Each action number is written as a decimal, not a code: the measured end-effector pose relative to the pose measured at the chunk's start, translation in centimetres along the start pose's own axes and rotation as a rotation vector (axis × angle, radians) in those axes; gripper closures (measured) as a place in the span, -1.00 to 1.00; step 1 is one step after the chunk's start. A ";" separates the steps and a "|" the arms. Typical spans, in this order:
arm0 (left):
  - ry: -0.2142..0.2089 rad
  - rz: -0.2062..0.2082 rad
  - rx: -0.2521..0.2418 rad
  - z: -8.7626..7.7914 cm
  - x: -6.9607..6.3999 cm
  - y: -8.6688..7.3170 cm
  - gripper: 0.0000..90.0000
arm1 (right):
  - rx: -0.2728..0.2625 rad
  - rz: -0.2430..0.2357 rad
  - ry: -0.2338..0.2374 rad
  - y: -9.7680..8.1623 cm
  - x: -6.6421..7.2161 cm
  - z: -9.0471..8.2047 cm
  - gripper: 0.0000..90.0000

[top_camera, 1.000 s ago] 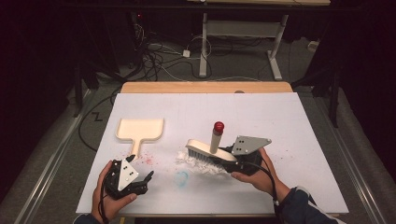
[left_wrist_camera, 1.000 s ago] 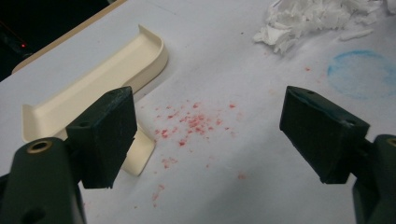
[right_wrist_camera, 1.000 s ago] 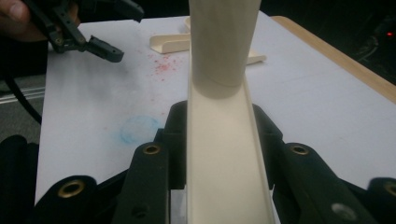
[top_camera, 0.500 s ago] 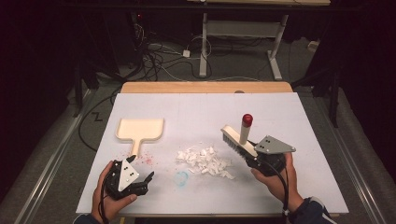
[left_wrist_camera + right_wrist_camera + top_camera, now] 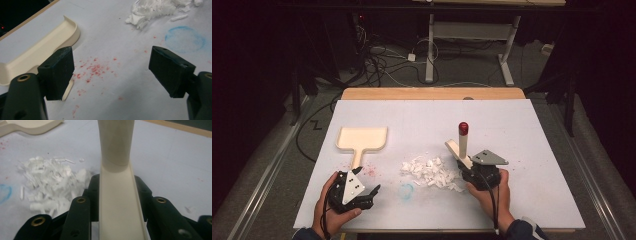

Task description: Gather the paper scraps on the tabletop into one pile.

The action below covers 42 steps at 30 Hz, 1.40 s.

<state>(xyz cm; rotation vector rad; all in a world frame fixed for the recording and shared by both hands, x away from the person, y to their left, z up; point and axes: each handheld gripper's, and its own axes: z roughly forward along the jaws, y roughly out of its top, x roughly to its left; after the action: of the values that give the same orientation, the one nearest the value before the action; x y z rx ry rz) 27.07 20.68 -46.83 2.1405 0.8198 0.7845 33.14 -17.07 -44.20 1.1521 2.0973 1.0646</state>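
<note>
My right gripper (image 5: 470,171) is shut on a cream brush (image 5: 460,146), whose red-tipped handle (image 5: 463,127) stands upright. In the right gripper view the brush's back (image 5: 117,202) runs between the jaws. It sits at the right edge of a pile of white scraps (image 5: 429,171) (image 5: 52,185). My left gripper (image 5: 371,196) (image 5: 112,72) rests open near the table's front left, nothing between its jaws. A cream dustpan (image 5: 362,138) (image 5: 45,47) lies flat, its handle end just beside the left jaw.
A white sheet (image 5: 532,130) covers the table, with a wooden strip (image 5: 432,93) at the far edge. A blue ring mark (image 5: 406,190) (image 5: 183,38) and red specks (image 5: 93,68) stain the sheet. Cables and a desk frame (image 5: 432,45) lie on the floor beyond.
My right gripper carried the brush from over the scrap pile out to the right, then came back down at the pile's right edge. The left gripper stayed put.
</note>
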 end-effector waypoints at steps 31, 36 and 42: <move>0.012 0.003 0.008 0.1 -0.2 0.0 -0.60 | -0.041 -0.129 0.260 1.5 -3.0 -5.3 0.51; 0.013 0.008 0.015 0.2 -0.2 0.1 -0.60 | -0.023 -0.137 0.312 -0.8 -4.3 -8.6 0.51; 0.012 0.014 0.014 0.3 -0.3 0.2 -0.60 | 0.015 -0.188 0.357 -3.0 -5.0 -10.3 0.51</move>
<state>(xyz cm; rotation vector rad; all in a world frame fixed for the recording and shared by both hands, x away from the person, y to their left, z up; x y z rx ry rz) 27.13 20.29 -46.92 2.1579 0.8197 0.8014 26.74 -26.32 -40.63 0.7944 2.4323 1.2361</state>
